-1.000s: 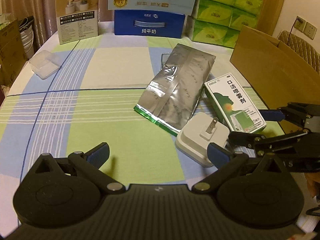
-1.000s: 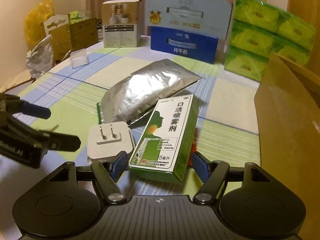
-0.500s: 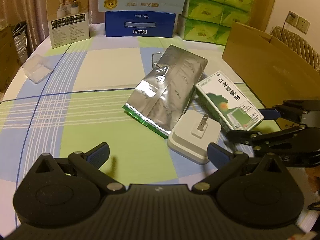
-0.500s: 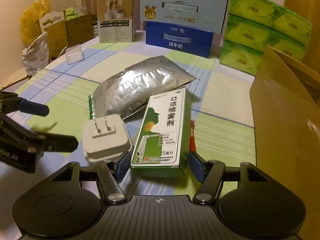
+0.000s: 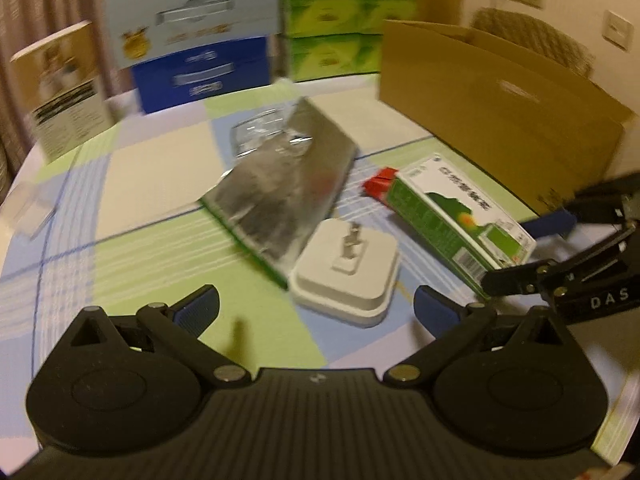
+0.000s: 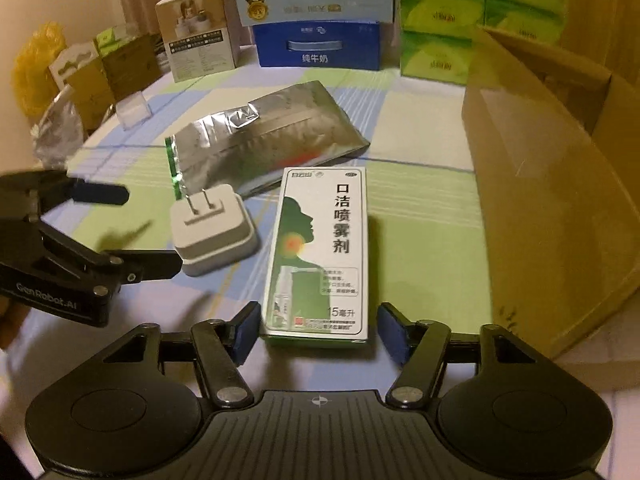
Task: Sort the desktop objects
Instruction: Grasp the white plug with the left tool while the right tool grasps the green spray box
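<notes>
A green-and-white spray box [image 6: 320, 248] lies on the checked tablecloth; my right gripper [image 6: 320, 334] is open with its near end between the pads, not touching. The box also shows in the left wrist view [image 5: 460, 220], with a small red item [image 5: 380, 185] behind it. A white plug adapter [image 5: 348, 270] lies prongs up just ahead of my open left gripper [image 5: 316, 308]; it shows in the right wrist view [image 6: 214, 232] too. A silver foil pouch [image 6: 268, 140] lies behind both.
An open cardboard box [image 6: 560, 184] stands at the right. At the back stand a blue milk carton box [image 6: 316, 12], green tissue packs [image 6: 480, 12] and a beige product box [image 6: 196, 32]. A clear plastic holder [image 6: 132, 110] is at the left.
The left gripper swung toward the plug adapter, which now sits nearer its centre. The right gripper advanced and squared up on the spray box. Both stay open.
</notes>
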